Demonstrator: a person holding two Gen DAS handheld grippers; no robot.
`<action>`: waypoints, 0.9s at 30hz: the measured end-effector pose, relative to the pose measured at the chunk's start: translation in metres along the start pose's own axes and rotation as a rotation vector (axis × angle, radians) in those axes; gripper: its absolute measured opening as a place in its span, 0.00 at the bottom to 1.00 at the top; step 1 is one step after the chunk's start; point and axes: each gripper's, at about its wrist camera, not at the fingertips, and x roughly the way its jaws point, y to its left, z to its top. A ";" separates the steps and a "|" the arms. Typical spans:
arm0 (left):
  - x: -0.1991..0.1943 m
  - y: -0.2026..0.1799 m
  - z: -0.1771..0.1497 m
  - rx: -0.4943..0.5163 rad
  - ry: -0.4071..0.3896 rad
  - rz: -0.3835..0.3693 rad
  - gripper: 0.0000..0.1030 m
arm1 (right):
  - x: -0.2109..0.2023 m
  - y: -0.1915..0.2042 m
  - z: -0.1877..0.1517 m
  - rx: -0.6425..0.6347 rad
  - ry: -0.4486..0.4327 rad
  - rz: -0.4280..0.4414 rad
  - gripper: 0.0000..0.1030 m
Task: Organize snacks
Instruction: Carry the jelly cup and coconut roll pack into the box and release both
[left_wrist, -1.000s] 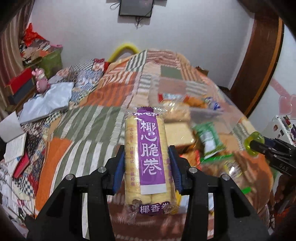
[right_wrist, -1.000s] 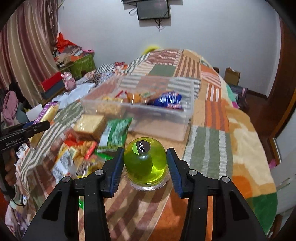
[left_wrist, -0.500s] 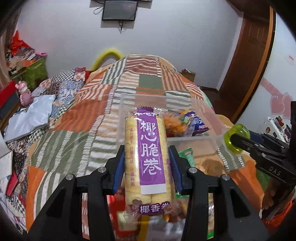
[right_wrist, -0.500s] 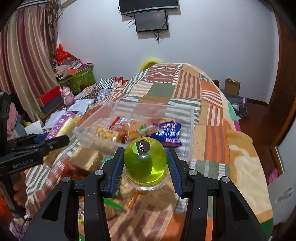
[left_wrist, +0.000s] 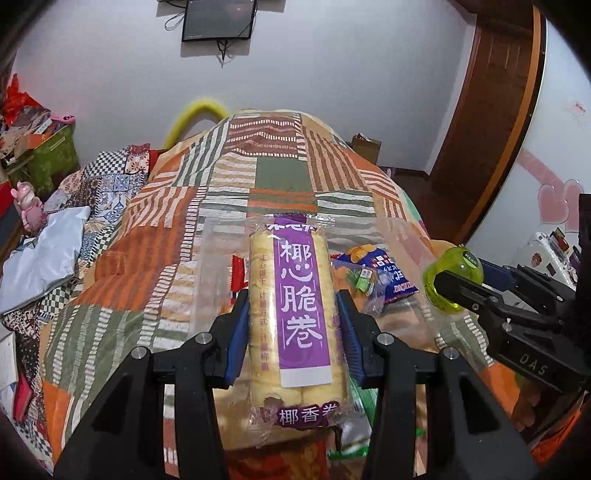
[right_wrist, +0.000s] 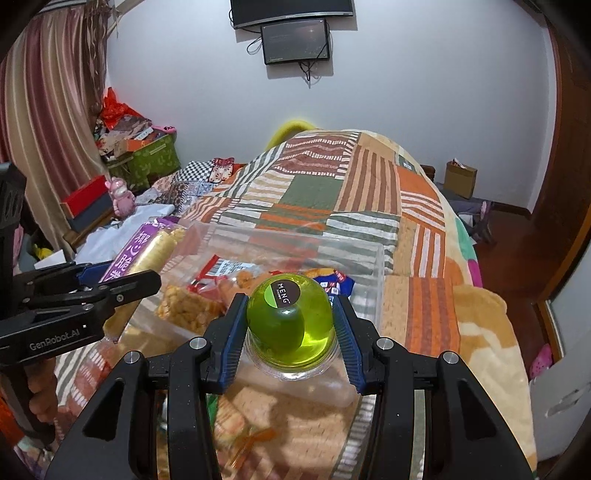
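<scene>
My left gripper (left_wrist: 291, 334) is shut on a long pack of yellow wafer rolls with a purple label (left_wrist: 297, 310), held lengthwise over the near end of a clear plastic bin (left_wrist: 212, 266). The right gripper (right_wrist: 290, 332) is shut on a green jelly cup (right_wrist: 291, 326) with a dark round sticker, just above the bin's near rim (right_wrist: 380, 269). Inside the bin lie a blue snack bag (left_wrist: 384, 271), a red-edged packet (right_wrist: 225, 269) and orange puffed snacks (right_wrist: 184, 308). Each gripper shows in the other's view: the right gripper (left_wrist: 461, 286) at the right, the left gripper (right_wrist: 122, 282) at the left.
The bin sits on a bed with a patchwork blanket (left_wrist: 277, 177). Loose snack packets (right_wrist: 243, 413) lie on the blanket in front of the bin. Cluttered boxes (right_wrist: 147, 158) and a pink toy (right_wrist: 122, 197) stand left of the bed; a door (left_wrist: 495, 110) is at the right.
Both grippers have travelled with their loads from over the loose snack pile towards the bin, which now lies directly below and ahead of them. Both grips are unchanged.
</scene>
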 end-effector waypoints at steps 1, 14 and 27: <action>0.003 0.001 0.001 -0.001 0.004 -0.001 0.43 | 0.002 -0.001 0.001 -0.002 0.001 -0.004 0.42; 0.053 0.003 0.014 -0.014 0.053 0.007 0.43 | 0.041 -0.012 -0.001 0.016 0.084 -0.017 0.42; 0.070 0.005 0.011 -0.018 0.083 0.033 0.42 | 0.055 -0.007 -0.008 -0.002 0.146 -0.016 0.43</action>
